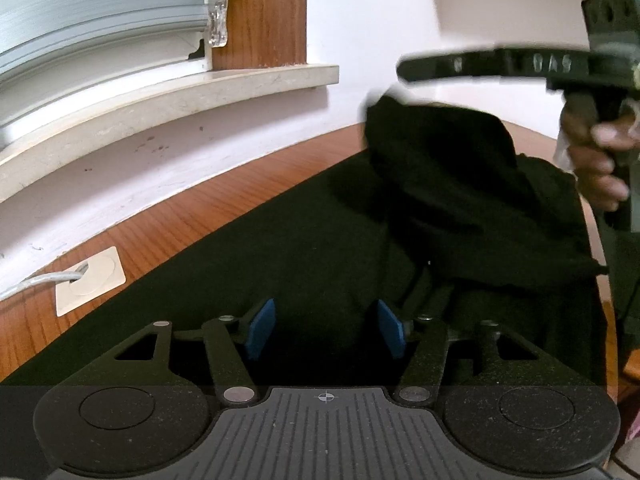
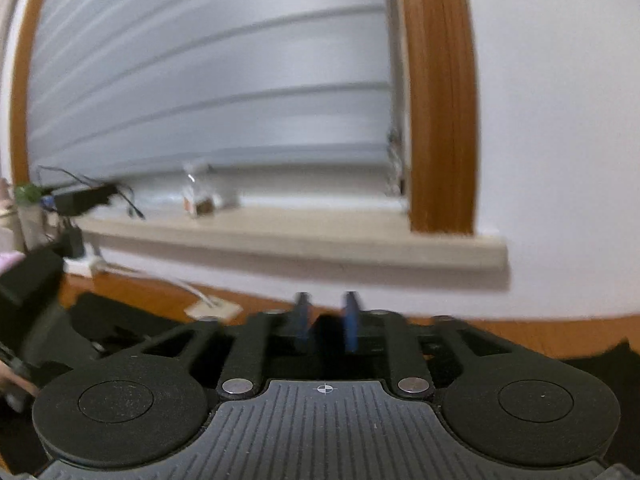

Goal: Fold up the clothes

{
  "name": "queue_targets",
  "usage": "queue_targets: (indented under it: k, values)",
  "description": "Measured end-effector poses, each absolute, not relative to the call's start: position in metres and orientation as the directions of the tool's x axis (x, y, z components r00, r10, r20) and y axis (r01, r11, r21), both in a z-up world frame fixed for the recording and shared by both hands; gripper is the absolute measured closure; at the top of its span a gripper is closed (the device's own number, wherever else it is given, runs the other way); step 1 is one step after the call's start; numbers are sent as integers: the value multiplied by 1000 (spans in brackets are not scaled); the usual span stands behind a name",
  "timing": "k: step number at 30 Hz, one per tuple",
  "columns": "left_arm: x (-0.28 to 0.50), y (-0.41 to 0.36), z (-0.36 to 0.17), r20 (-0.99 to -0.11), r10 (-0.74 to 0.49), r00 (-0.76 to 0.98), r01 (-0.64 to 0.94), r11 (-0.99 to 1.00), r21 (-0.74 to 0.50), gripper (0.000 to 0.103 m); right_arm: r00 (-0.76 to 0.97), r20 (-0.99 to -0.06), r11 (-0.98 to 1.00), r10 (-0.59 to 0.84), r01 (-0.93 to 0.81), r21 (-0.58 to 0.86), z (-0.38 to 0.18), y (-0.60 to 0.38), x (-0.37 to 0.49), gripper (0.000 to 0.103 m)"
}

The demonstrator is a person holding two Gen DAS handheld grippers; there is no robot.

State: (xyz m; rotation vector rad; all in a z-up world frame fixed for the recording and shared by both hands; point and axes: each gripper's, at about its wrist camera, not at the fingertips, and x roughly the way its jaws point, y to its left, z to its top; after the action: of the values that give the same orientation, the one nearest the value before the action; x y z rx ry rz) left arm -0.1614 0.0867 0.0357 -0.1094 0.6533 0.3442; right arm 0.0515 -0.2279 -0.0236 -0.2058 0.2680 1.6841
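Observation:
A black garment (image 1: pixel 312 240) lies spread on the wooden table (image 1: pixel 208 212). Its right part is bunched up into a raised fold (image 1: pixel 448 168). My left gripper (image 1: pixel 326 334) hovers low over the flat cloth, its blue pads (image 1: pixel 262 332) wide apart with nothing pressed between them. In the left wrist view my right gripper (image 1: pixel 404 70) is seen from the side, held in a hand (image 1: pixel 592 160), just above the top of the raised fold. Its own view shows the right gripper (image 2: pixel 326 320) pointing at the wall, pads a narrow gap apart, with no cloth between them.
A pale window sill (image 2: pixel 280 236) with blinds (image 2: pixel 208 80) above it runs along the wall behind the table. A small box (image 2: pixel 200 204) and a black device with cables (image 2: pixel 84 198) sit on the sill. A white cable plate (image 1: pixel 90 280) lies on the wood left of the garment.

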Motion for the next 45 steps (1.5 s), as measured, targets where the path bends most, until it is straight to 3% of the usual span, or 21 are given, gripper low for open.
queue_targets:
  k: [3, 6, 9, 14, 17, 19, 21, 25, 31, 34, 39, 41, 45]
  values:
    - [-161, 87, 36, -612, 285, 738, -353, 935, 10, 37, -66, -306, -55, 950, -997, 47, -42, -242, 67, 61]
    - [-162, 81, 37, -602, 320, 731, -369, 928, 45, 28, 14, -359, 31, 933, -999, 43, -63, -262, 91, 61]
    - [-163, 70, 40, -582, 361, 729, -373, 922, 104, 26, 90, -386, 114, 918, -993, 38, -77, -278, 118, 57]
    - [-162, 42, 56, -523, 382, 762, -355, 922, 156, 26, 125, -397, 167, 909, -983, 74, -87, -284, 160, 36]
    - [-159, 20, 67, -479, 355, 803, -318, 934, 161, 34, 126, -406, 179, 905, -979, 94, -91, -281, 170, 36]
    - [-155, 2, 71, -459, 327, 826, -280, 945, 169, 48, 124, -406, 180, 906, -978, 104, -92, -280, 174, 36]
    - [-147, -15, 71, -469, 280, 837, -224, 959, 174, 55, 122, -407, 182, 905, -977, 113, -93, -280, 176, 33]
    - [-131, -42, 65, -500, 173, 848, -107, 982, 158, 56, 115, -421, 186, 900, -974, 131, -95, -279, 178, 32]
    - [-105, -62, 48, -560, 111, 821, -20, 986, 165, 49, 86, -408, 179, 909, -964, 197, -95, -282, 185, 32]
    - [-98, -64, 37, -596, 87, 799, 12, 987, 159, 36, 95, -385, 182, 918, -964, 196, -95, -287, 183, 32]
    - [-85, -64, 29, -620, 68, 781, 31, 988, 148, 34, 108, -344, 182, 933, -965, 191, -93, -295, 181, 31]
    - [-81, -63, 30, -624, 70, 778, 27, 989, 145, 36, 110, -336, 185, 935, -962, 199, -93, -296, 181, 30]
    - [-77, -59, 35, -623, 66, 779, 13, 992, 123, 64, 107, -323, 182, 940, -960, 213, -93, -298, 183, 28]
